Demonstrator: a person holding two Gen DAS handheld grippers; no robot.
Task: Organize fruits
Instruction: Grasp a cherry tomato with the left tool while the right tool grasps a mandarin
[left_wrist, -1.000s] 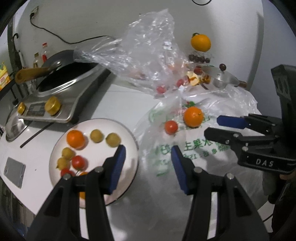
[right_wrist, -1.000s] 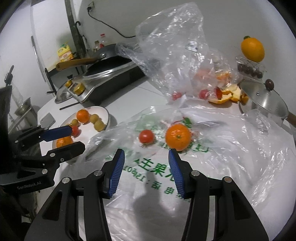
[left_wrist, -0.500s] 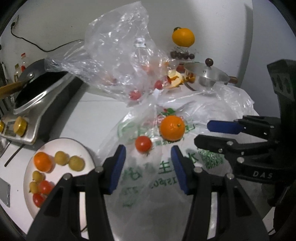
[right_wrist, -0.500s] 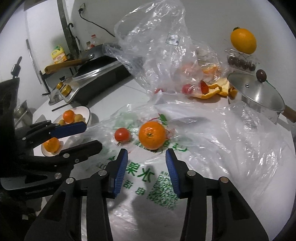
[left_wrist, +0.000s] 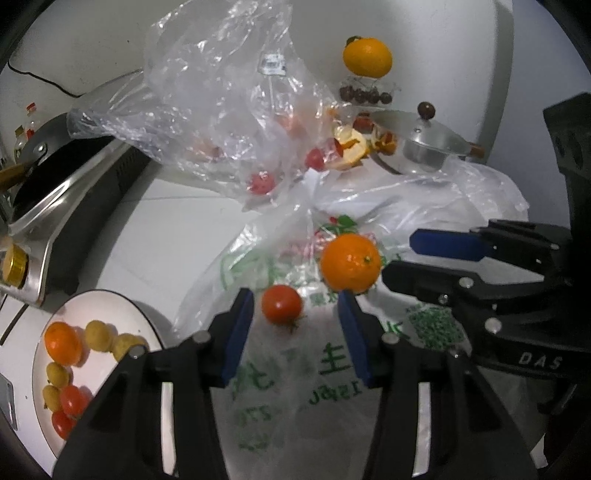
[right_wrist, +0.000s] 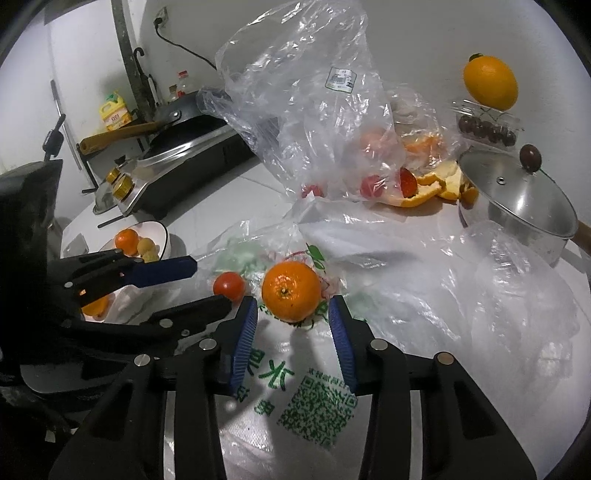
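A small red tomato (left_wrist: 281, 304) and an orange (left_wrist: 350, 263) lie on a flat printed plastic bag (left_wrist: 332, 369). My left gripper (left_wrist: 295, 306) has the tomato between its fingertips. Its jaws are closing, with a gap on both sides. My right gripper (right_wrist: 292, 314) frames the orange (right_wrist: 291, 290) the same way, its jaws closing and its pads clear of the peel. Each gripper shows in the other's view: the right gripper (left_wrist: 413, 258) beside the orange, the left gripper (right_wrist: 207, 282) around the tomato (right_wrist: 229, 285). A white plate (left_wrist: 99, 293) at the left holds several fruits.
A crumpled clear bag (left_wrist: 229, 96) with tomatoes stands behind. An induction cooker with a wok (left_wrist: 62, 192) fills the left. At the back right are a lidded steel pot (left_wrist: 428, 147), orange peels (left_wrist: 349, 147), and a box of dark fruit (left_wrist: 364, 94) topped by an orange.
The left gripper swung right from over the plate to the tomato. The right gripper came forward onto the orange. Both pairs of jaws have narrowed.
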